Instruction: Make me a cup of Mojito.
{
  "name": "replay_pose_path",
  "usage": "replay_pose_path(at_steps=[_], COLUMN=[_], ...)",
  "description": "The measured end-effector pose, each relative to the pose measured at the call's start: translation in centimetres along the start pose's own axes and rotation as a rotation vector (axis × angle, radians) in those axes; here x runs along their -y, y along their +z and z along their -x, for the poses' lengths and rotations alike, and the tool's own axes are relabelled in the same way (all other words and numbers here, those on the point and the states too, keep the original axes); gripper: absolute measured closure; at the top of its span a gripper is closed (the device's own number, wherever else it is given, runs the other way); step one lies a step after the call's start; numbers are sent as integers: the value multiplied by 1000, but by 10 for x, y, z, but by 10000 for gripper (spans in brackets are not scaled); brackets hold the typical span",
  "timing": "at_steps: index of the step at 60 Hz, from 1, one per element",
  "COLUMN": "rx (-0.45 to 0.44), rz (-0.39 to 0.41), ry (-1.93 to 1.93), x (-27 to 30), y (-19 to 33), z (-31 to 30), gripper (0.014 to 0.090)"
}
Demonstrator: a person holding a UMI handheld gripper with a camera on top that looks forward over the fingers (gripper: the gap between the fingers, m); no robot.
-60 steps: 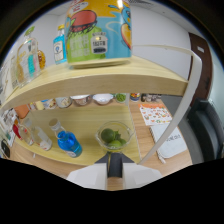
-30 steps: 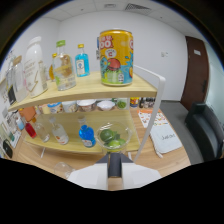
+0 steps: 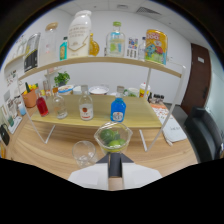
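Above table [image 3: 45, 150]: hand-held gripper [image 3: 114, 159] gripping lime cup [image 3: 113, 138]

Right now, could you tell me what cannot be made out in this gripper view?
- The tool: a black band below the clear bowl of limes hides its fingers, so open or shut is unknown.
- Bottle labels on the upper shelf: too blurred to read.
- The empty glass: its base is indistinct against the wooden table.
- Small items on the lower shelf: too small to identify.

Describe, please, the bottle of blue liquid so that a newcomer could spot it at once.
Start at the two-tier wooden shelf against the white wall and drop to its lower board. There a row of small bottles stands; the blue bottle is the rightmost, just beyond the bowl of limes. Its neighbours, the clear bottles and the red bottle, lack its vivid blue.
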Motion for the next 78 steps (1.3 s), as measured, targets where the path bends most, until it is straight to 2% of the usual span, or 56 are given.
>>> replay_pose_path(at_steps=[7,21,33,40,54,62,69,78], rx=[-87,-310,-400,-392,-365,-358,-337,-257], rz=[-66,-285,-413,-449,-453,-469,-494,-488], ry=[-186,-742,-1137,-1328,-1494,-1371,-1110,-704], x=[12,57,74,67,51,62,82,97], y=[-1,-11,-13,-7,1,-11,-31,-52], z=[-2,-6,8,18,20,14,-3,-44], gripper=[890,891,893,893,892,892,893,890])
